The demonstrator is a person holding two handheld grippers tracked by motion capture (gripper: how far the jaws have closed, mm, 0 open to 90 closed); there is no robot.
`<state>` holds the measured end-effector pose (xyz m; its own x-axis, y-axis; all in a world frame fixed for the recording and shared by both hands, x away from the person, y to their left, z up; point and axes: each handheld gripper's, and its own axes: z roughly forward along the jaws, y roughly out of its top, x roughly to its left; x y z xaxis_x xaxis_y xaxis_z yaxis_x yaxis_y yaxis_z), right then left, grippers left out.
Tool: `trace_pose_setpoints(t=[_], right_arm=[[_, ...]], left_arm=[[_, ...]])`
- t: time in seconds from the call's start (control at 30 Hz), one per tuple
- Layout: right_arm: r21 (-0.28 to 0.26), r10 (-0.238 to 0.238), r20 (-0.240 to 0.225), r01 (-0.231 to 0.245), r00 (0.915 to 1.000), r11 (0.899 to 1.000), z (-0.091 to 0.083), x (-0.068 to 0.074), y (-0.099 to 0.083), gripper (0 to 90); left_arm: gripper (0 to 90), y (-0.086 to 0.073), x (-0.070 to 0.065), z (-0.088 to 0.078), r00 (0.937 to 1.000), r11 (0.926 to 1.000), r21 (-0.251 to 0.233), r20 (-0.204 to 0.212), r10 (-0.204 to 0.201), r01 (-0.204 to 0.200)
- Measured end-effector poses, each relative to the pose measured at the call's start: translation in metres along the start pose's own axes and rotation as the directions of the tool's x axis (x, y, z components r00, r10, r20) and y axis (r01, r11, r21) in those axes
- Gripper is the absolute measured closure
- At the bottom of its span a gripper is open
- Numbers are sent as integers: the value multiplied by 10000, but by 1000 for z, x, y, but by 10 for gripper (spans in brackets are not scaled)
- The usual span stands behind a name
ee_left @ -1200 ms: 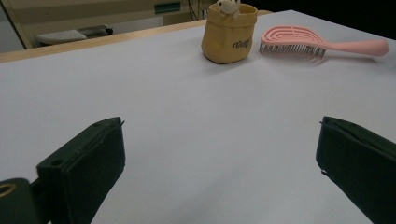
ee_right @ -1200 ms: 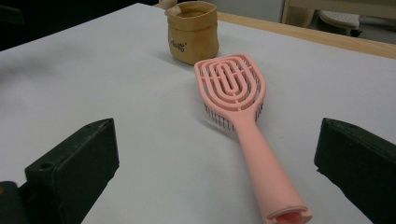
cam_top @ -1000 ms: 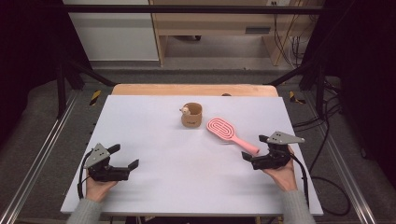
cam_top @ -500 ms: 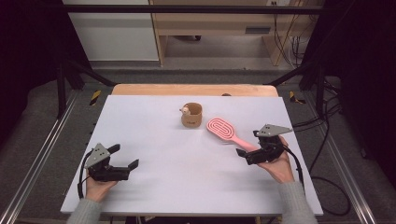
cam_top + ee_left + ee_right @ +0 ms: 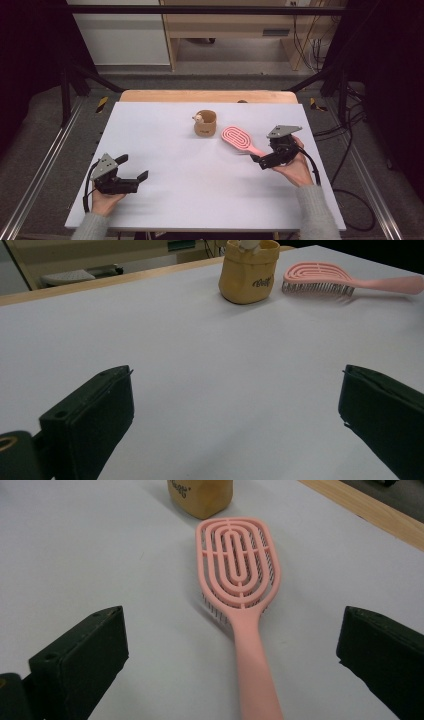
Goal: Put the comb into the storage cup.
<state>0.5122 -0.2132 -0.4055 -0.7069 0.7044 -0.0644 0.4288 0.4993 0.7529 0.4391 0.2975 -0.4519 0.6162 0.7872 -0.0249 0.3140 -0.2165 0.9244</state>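
I find the right gripper (image 5: 256,161) at the right side of the white table (image 5: 165,150), its jaws spread wide and holding nothing. In the right gripper view the pink hairbrush (image 5: 239,575) lies flat between them, handle toward the camera, bristles down, its oval slotted head pointing away. The handle runs down the middle of the gap and touches neither jaw. From the high view, the brush (image 5: 238,138) lies at an angle right of the table's centre, and the handle's end sits right at the jaw tips.

Just beyond the brush head stands a small tan pouch-like cup (image 5: 200,496) with dark lettering on its side. The high view places this cup (image 5: 205,123) upright near the far middle of the table, close beside the brush head but apart from it. A small pale object (image 5: 198,118) pokes out over its rim; I cannot tell what it is. The left gripper view shows the same cup (image 5: 249,271) with something pale at its mouth, cut off by the top edge of that view.

I record the left gripper (image 5: 131,173) near the front left of the table, well apart from cup and brush. Its jaws stand wide open over bare tabletop, gripping nothing.
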Motion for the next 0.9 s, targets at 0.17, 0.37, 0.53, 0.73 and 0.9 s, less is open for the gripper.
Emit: trace_pose_setpoints(t=[0.17,0.37,0.53,0.73,0.9], right_arm=[[439,-236,136,229,9996,9988,4,-3,3,6],[938,-468,232,444,9986,9946,8,-6,7,7],[1322,-705,233,668,9972,9890,12,-8,12,8],[1807,-956,127,918,9953,9793,19,-9,17,9],[2132,-1067,42,1033,9943,9715,25,-10,21,12]], left_arm=[[13,0,0,0,10000,10000,9,-14,-1,1],[13,0,0,0,10000,10000,26,-22,28,-28],[13,0,0,0,10000,10000,38,-32,29,-29],[13,0,0,0,10000,10000,37,-36,28,-28],[13,0,0,0,10000,10000,42,-34,35,-35]])
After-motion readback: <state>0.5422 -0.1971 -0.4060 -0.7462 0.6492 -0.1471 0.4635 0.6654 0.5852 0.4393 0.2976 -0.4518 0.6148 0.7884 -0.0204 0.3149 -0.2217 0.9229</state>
